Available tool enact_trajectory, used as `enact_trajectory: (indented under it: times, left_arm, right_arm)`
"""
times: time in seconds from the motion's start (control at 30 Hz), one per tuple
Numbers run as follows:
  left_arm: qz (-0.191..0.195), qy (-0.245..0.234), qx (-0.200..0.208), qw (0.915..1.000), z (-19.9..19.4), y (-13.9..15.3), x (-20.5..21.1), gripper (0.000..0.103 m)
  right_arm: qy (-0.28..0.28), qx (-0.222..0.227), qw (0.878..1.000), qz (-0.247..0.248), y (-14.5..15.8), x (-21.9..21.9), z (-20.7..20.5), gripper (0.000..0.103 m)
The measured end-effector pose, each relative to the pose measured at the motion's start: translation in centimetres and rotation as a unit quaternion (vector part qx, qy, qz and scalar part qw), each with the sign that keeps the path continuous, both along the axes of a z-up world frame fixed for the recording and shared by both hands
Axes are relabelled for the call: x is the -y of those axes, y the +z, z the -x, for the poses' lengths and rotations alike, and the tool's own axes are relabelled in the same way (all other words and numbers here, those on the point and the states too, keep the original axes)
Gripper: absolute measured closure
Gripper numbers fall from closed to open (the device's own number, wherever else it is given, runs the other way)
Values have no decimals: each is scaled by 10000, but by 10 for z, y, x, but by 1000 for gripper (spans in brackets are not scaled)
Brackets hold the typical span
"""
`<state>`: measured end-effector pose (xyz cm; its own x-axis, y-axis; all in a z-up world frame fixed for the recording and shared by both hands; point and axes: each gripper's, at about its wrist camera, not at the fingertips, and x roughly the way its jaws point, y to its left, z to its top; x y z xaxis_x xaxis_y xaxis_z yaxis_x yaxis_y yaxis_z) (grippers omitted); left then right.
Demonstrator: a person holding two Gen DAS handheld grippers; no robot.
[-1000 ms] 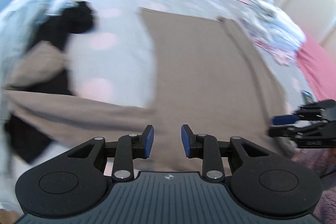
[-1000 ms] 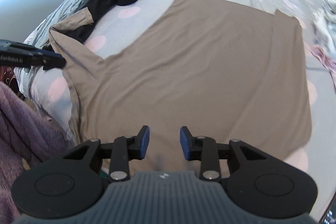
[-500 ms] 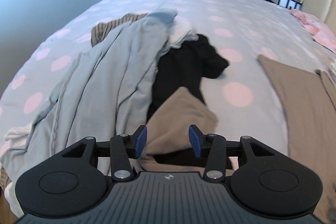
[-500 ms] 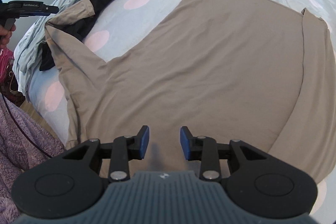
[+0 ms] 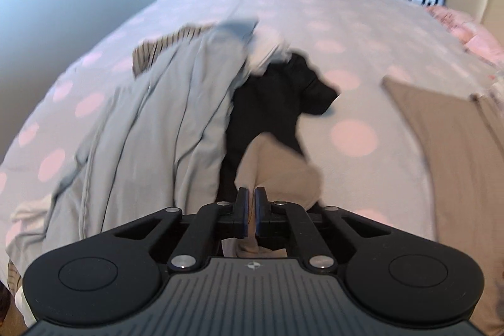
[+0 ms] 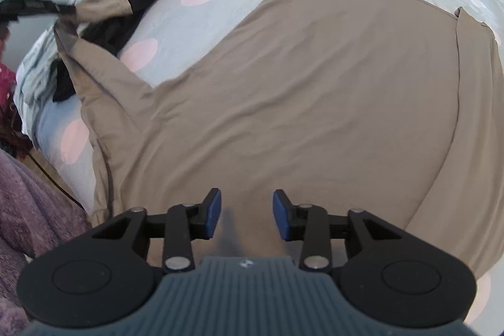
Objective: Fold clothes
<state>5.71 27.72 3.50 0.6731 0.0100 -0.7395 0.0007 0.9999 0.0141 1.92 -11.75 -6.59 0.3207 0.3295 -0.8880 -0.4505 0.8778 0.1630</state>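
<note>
The left tongs (image 5: 251,211) are clenched, pads nearly meeting, on a bunched tan sleeve (image 5: 277,169) at lower centre of the left wrist view; a fold of that cloth is pinched between them and hangs below. In the right wrist view the same tongs (image 6: 67,9) appear at the upper left edge, gripping the sleeve end, which is lifted off the bed.

The right tongs (image 6: 246,214) are released, their blue pads wide apart and holding nothing, hovering over the lower hem area of the tan shirt (image 6: 315,90). Whether they touch the fabric cannot be told.

The shirt lies spread flat across the middle of the right wrist view, its far side folded inward along the right edge.

Beyond the sleeve, a black garment (image 5: 280,103) lies partly beneath it, beside a rumpled grey garment (image 5: 163,122) at centre left. All rest on a bed (image 5: 315,14) with a pale cover dotted pink.
</note>
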Motion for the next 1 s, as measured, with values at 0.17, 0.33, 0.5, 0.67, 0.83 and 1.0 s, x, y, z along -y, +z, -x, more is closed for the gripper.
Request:
enact_trajectory:
  times: [0.17, 0.33, 0.5, 0.67, 0.83, 1.0]
  left_arm:
    - [477, -554, 414, 9965, 31, 38, 40, 101]
    - [1124, -902, 634, 9875, 58, 51, 94, 101]
    - [1383, -1324, 554, 9799, 81, 37, 161, 101]
    - [1455, -1717, 422, 9734, 100, 9, 222, 101]
    - [1125, -2165, 63, 9698, 125, -32, 268, 101]
    - [720, -2524, -616, 9630, 140, -76, 283, 101]
  right_arm:
    - [66, 32, 9995, 295, -1, 1, 8, 55]
    - [25, 79, 9996, 280, 2, 9, 15, 55]
    - [-54, 160, 9996, 233, 8, 20, 23, 54]
    - [-283, 251, 9992, 151, 15, 37, 28, 54]
    - [-589, 308, 9977, 122, 18, 58, 31, 54]
    - [-718, 317, 9969, 16, 15, 70, 39, 55]
